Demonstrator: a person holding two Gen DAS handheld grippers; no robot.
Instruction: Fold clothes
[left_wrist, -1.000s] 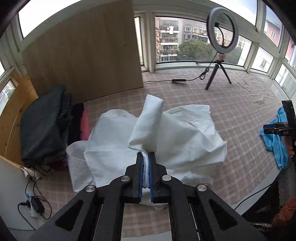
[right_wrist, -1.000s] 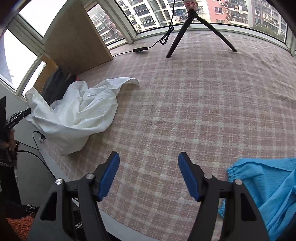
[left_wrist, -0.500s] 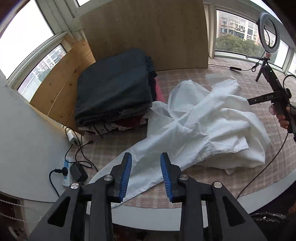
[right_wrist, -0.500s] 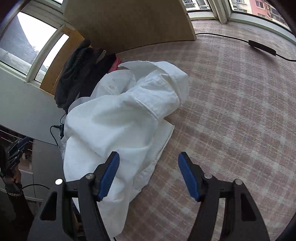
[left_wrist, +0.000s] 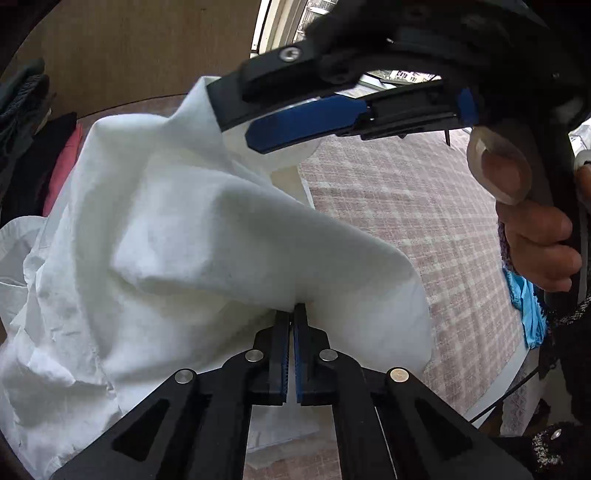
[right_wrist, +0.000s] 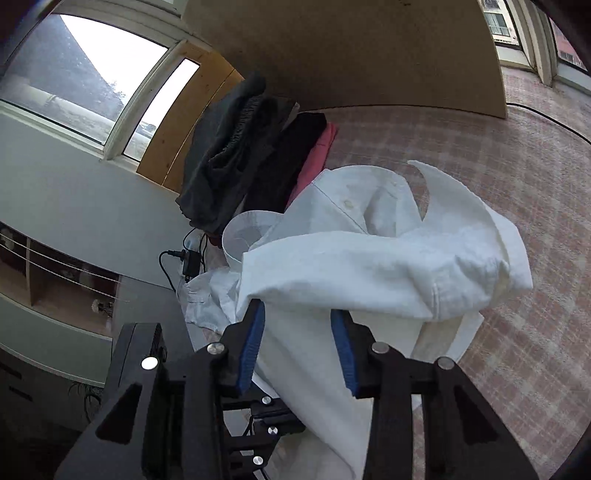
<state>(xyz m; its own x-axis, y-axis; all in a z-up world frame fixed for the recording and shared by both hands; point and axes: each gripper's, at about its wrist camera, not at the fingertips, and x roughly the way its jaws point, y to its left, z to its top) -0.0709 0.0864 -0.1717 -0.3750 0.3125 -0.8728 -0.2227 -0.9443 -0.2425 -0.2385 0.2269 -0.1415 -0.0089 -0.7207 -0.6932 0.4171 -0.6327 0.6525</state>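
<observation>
Left wrist view: the left claw (left_wrist: 291, 321) is pressed together on a fold of the white shirt (left_wrist: 192, 236), the blue pads nearly meeting with cloth between them. The shirt bulges up in front of the camera and hangs down to the left, hiding much of the bench (left_wrist: 436, 206). What shows of the bench is covered in a pink and grey checked cloth that runs to a pale edge at the lower right. The right claw (left_wrist: 258, 122) reaches in from above, its fingers apart around the upper part of the shirt, held by a hand (left_wrist: 532, 229) at the right edge. A blue cloth (left_wrist: 528, 310) lies on the bench below that hand. A wooden board (left_wrist: 147, 48) stands at the back, with a bright window to its right. Dark and red clothes (left_wrist: 33, 147) sit at the far left.

Right wrist view: the right claw (right_wrist: 299, 339) stands apart, with a hanging band of the shirt (right_wrist: 369, 266) between its blue pads; whether the pads touch the cloth I cannot tell. The shirt is lifted and crumpled, collar and cuff up, above the checked bench (right_wrist: 535, 192). A pile of dark folded clothes (right_wrist: 243, 147), with a red piece, lies just behind the shirt against the board (right_wrist: 369, 55). Windows (right_wrist: 85, 70) and a grey wall fill the left, with a plug and cables (right_wrist: 184, 258) below the pile.
</observation>
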